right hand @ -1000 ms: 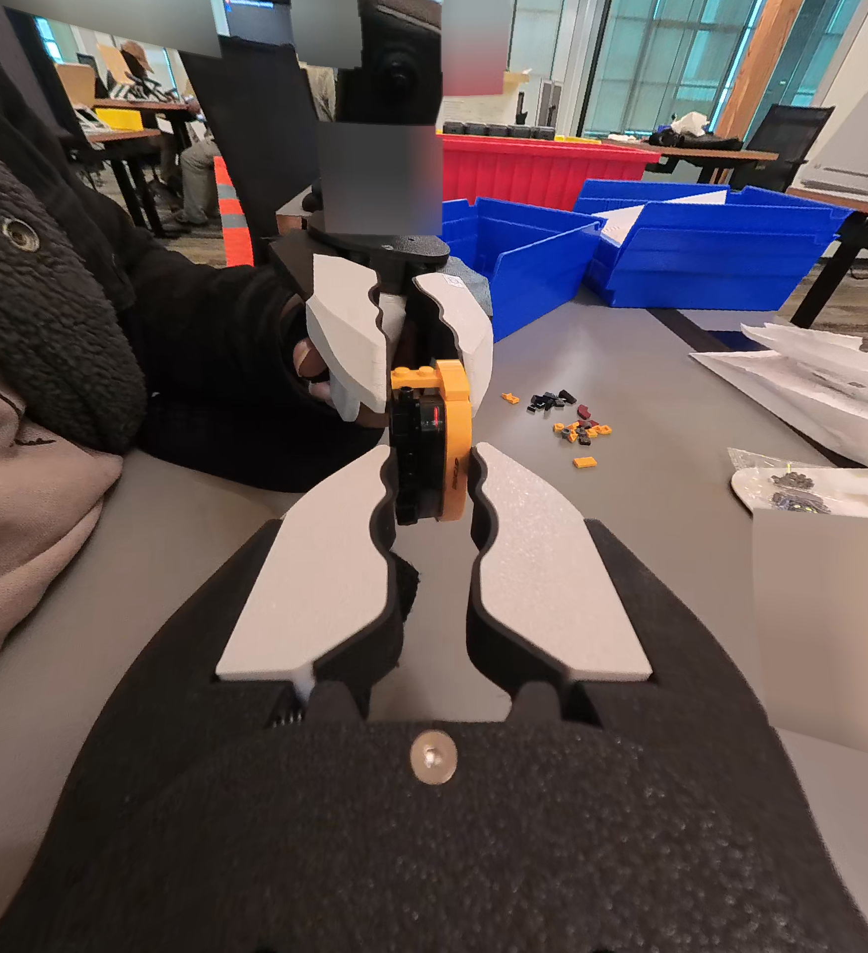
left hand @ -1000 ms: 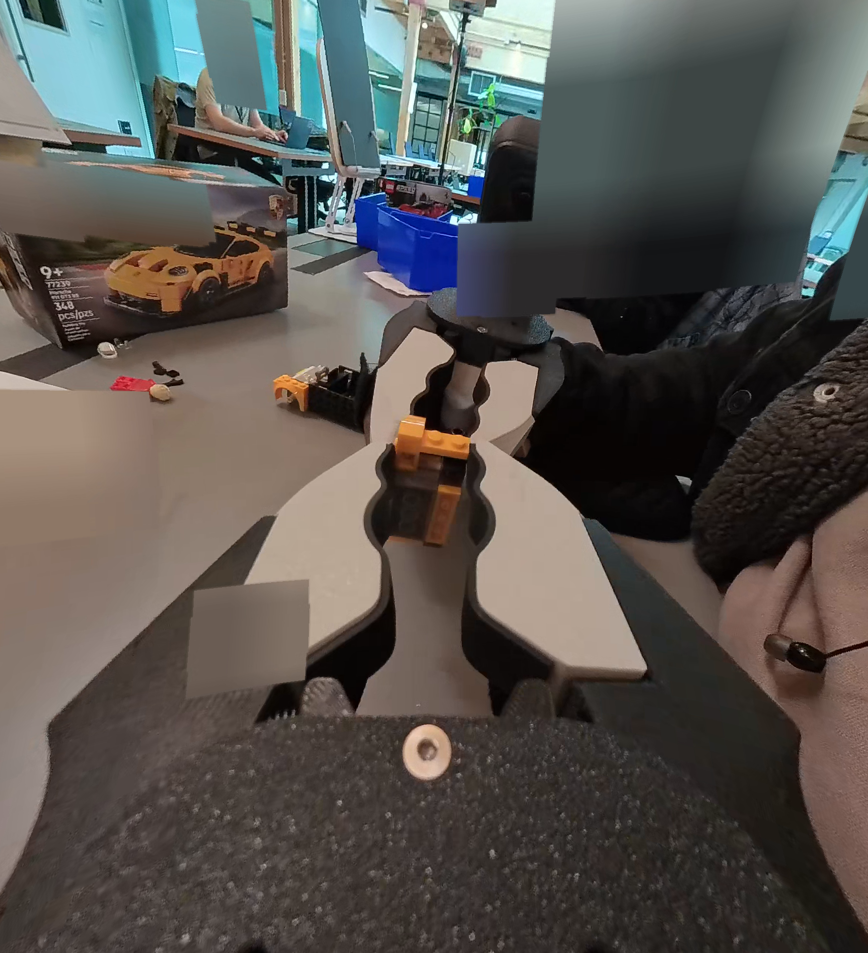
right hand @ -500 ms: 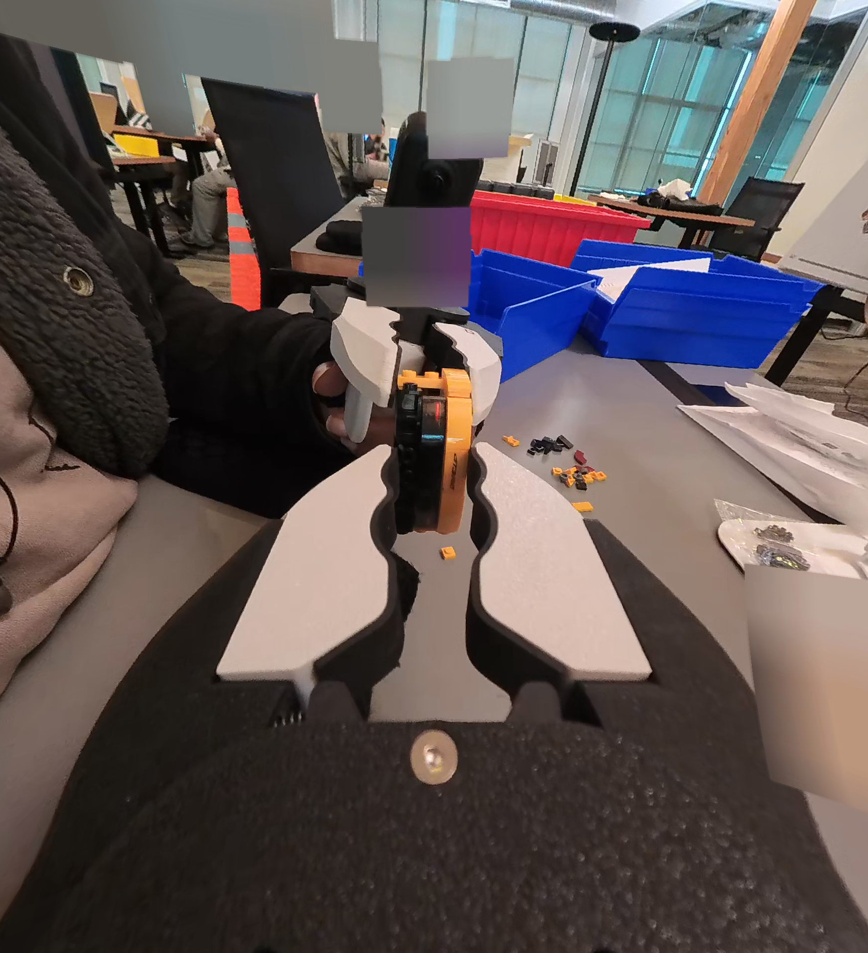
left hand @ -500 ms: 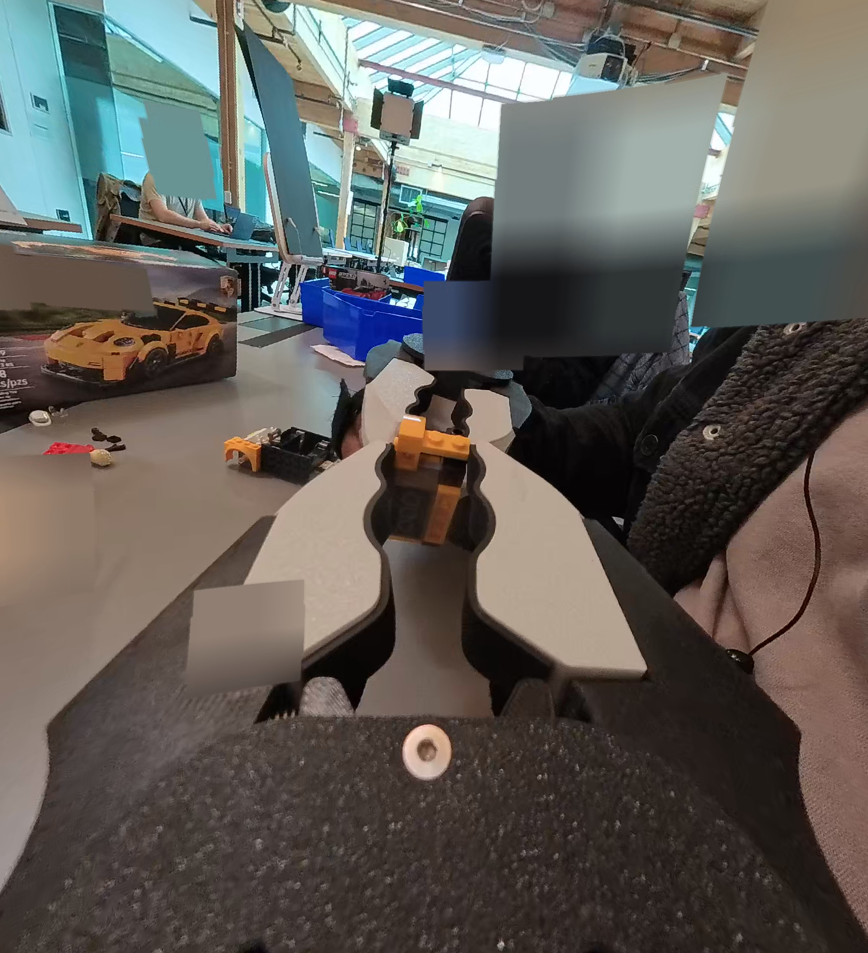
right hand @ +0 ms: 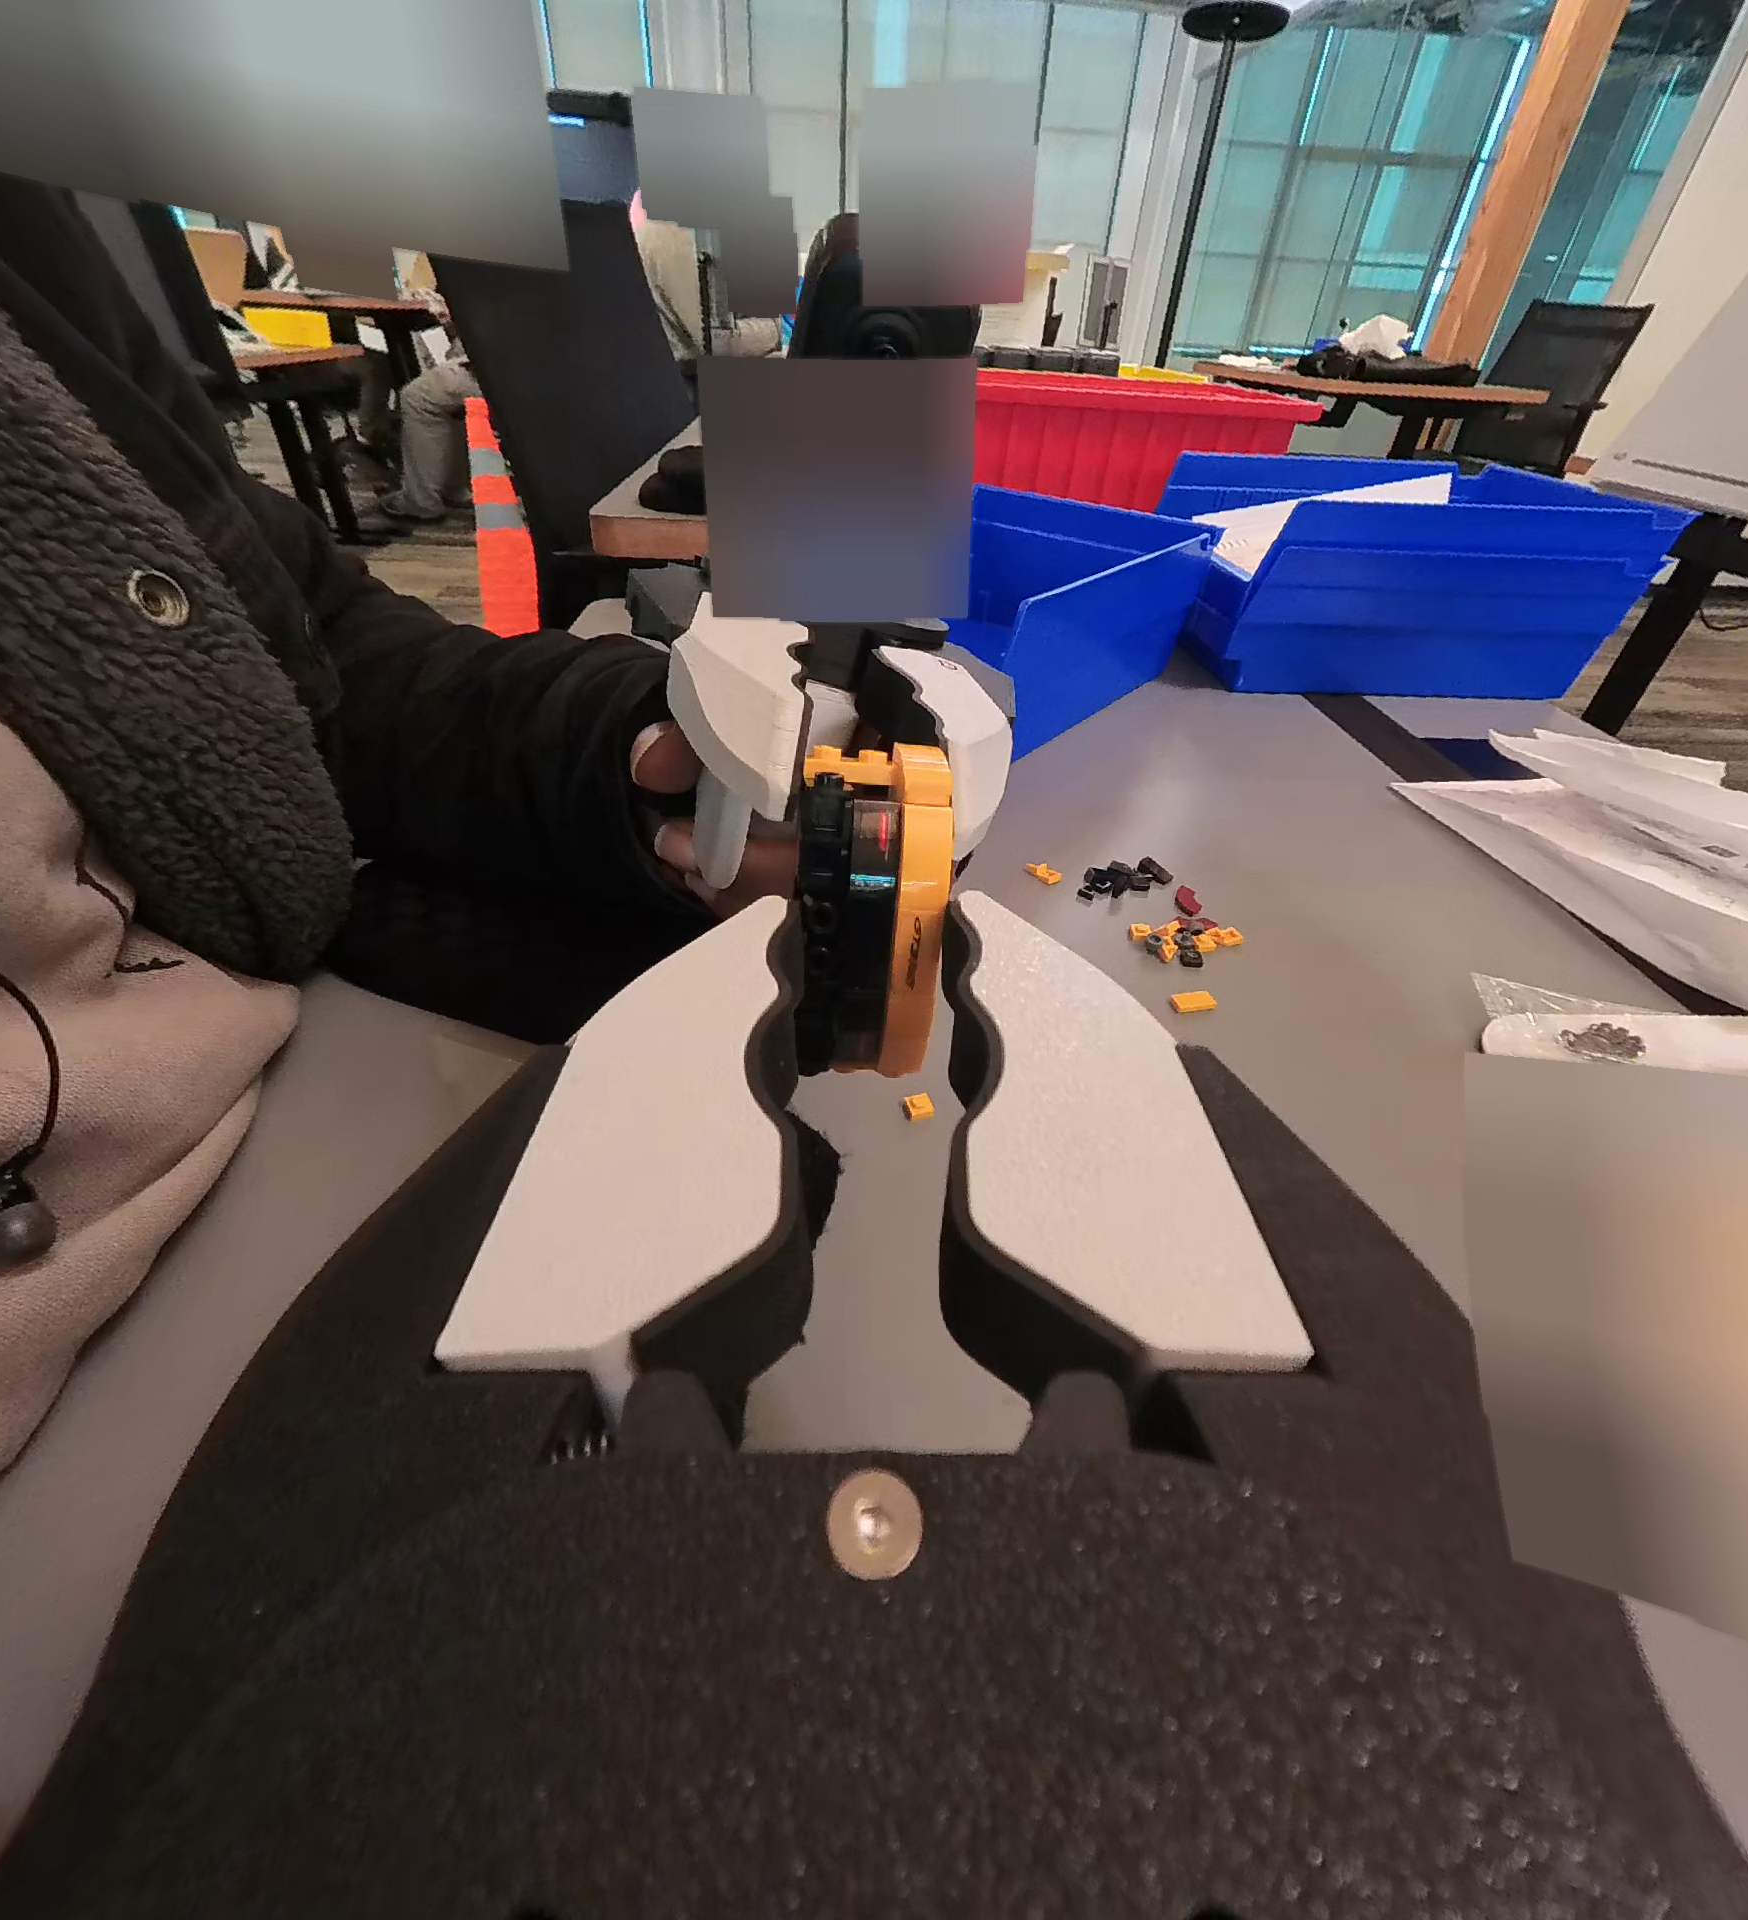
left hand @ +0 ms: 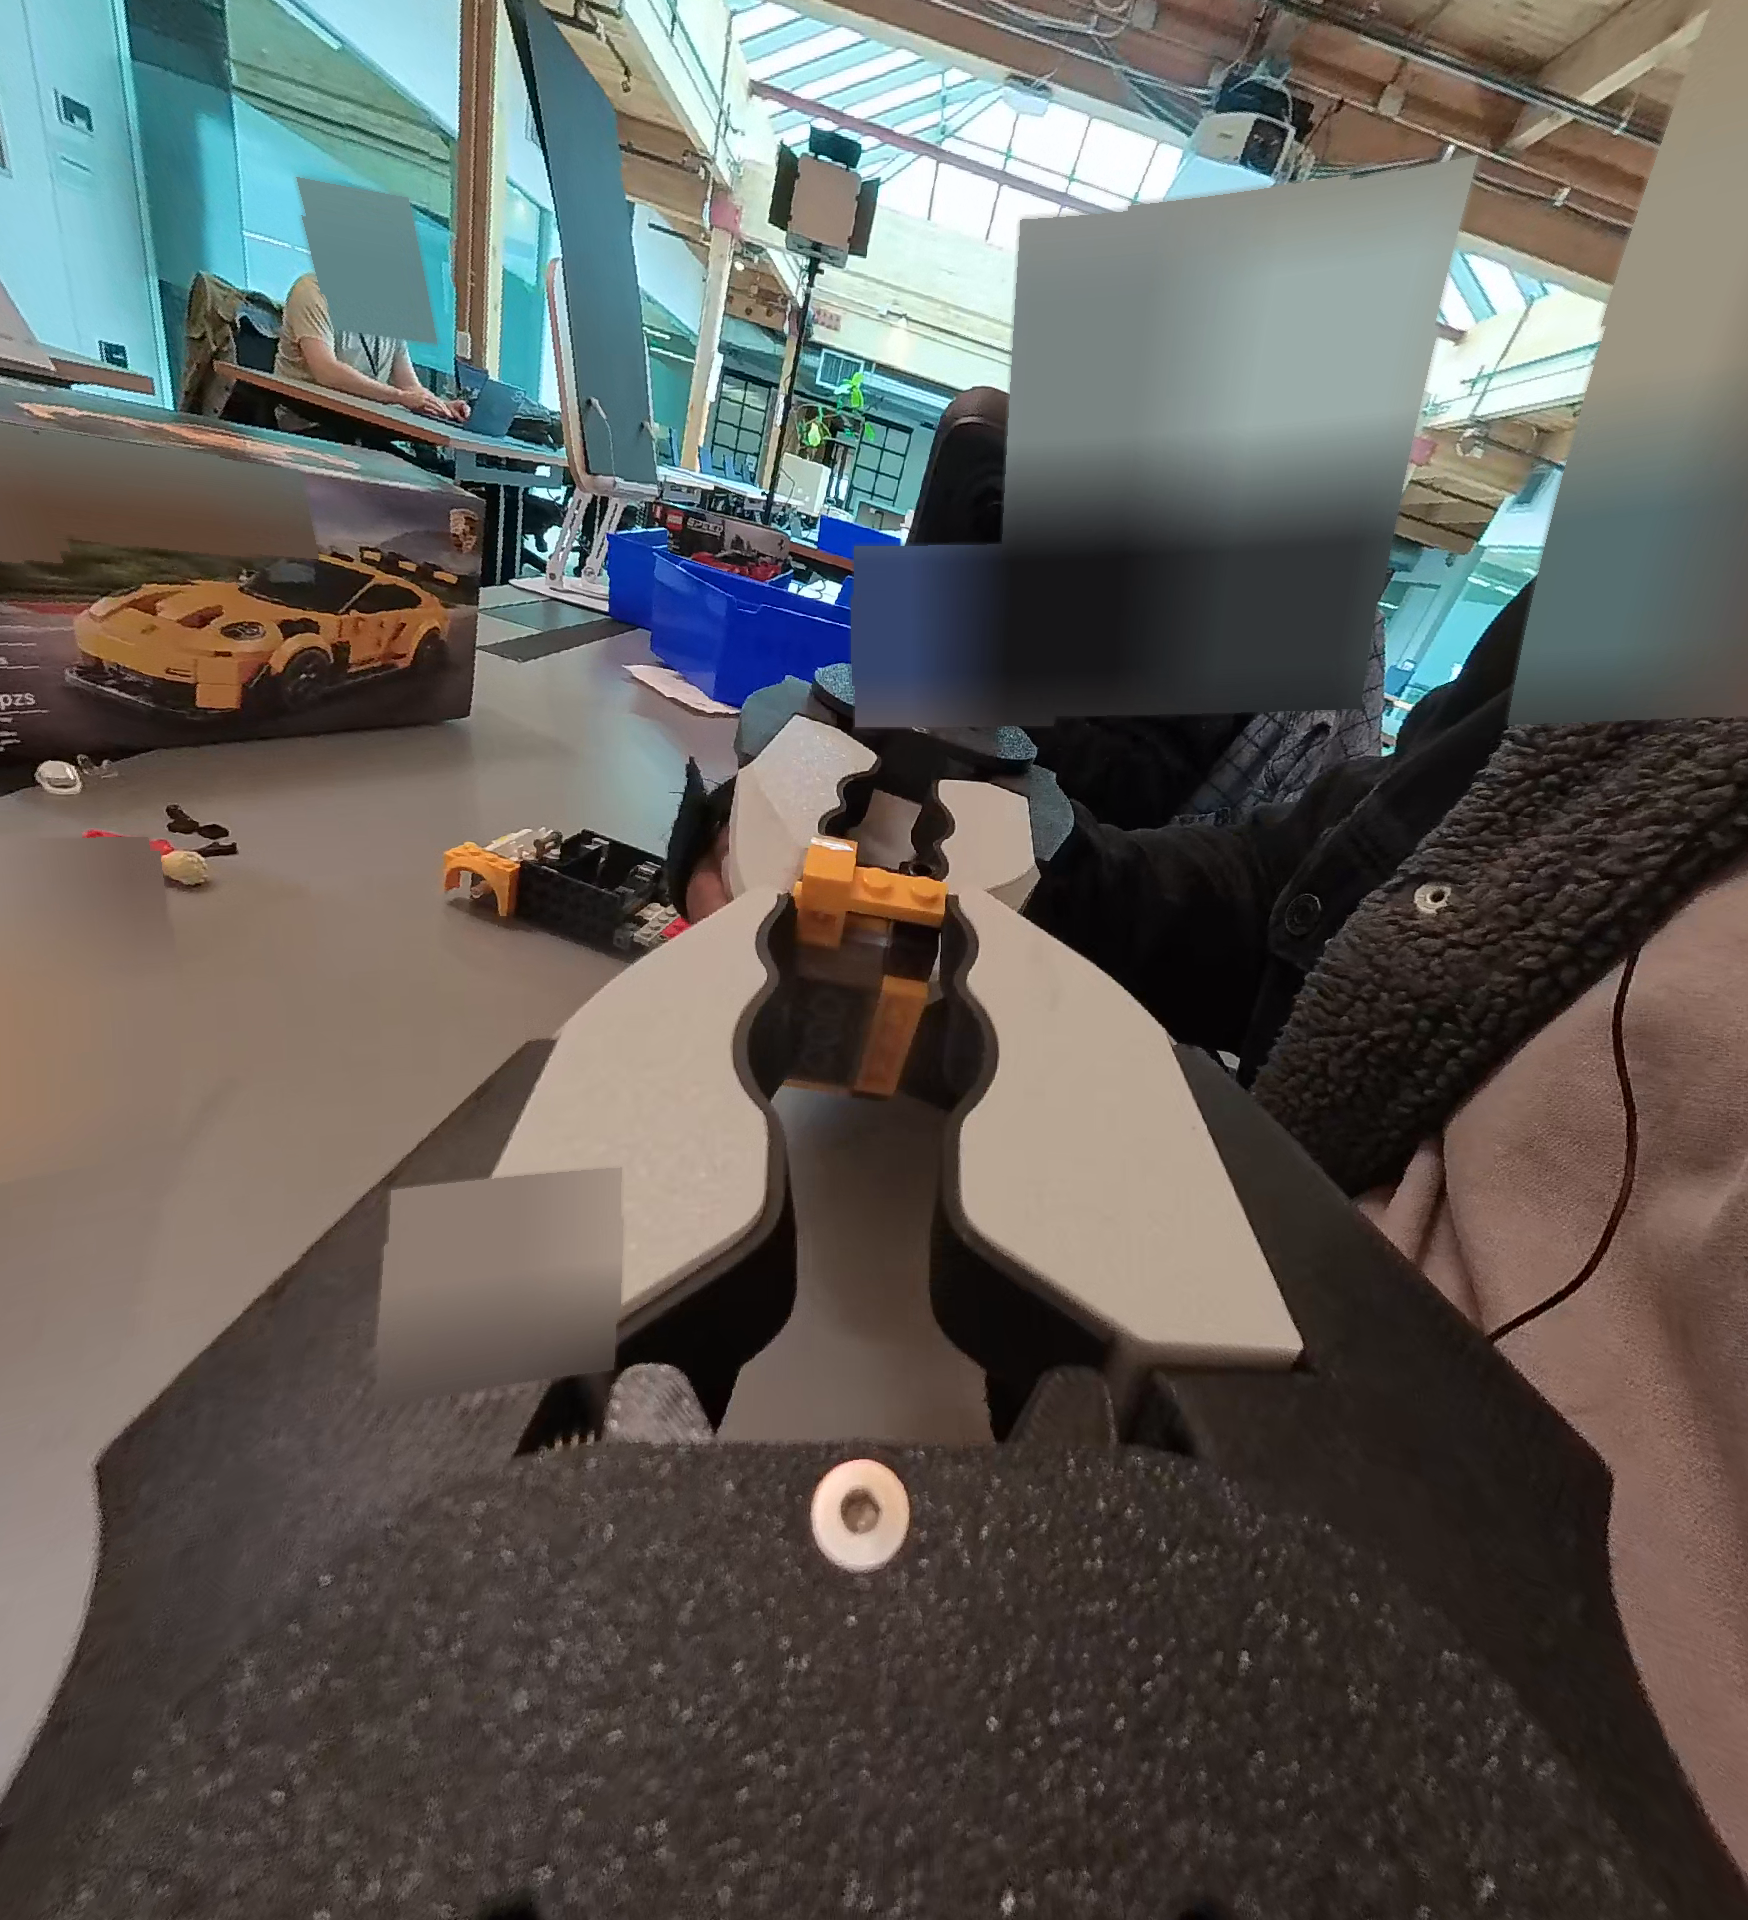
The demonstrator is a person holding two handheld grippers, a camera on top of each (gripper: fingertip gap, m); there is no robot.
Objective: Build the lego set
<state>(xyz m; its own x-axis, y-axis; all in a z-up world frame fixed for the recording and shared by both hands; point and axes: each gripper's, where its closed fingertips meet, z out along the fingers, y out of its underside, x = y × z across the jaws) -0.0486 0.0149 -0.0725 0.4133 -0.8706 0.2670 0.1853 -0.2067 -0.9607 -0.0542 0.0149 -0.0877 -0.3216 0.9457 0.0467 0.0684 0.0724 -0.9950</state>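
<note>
Both tongs, left tongs (left hand: 865, 935) and right tongs (right hand: 865, 935), clamp same small orange-and-black plastic brick sub-assembly (right hand: 870, 914) mid-air above grey surface (right hand: 1317, 831). Light, rigid, snap-joints fragile: grip flat sides, not protruding studs. Beyond, loose orange and dark bricks (right hand: 1176, 935), half-built black chassis (left hand: 579, 899).

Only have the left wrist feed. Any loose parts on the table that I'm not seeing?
Observer: Yes. In the right wrist view, a small pile of orange and black pieces lies on the table, right of the held sub-assembly.
Operator: Anything stray nearer?
Observer: One small orange tile lies on the table, seen between the right gripper's fingers, under the sub-assembly.
Operator: More parts?
Observer: A clear bag with small dark parts lies at the right edge, beside white paper sheets.
</note>
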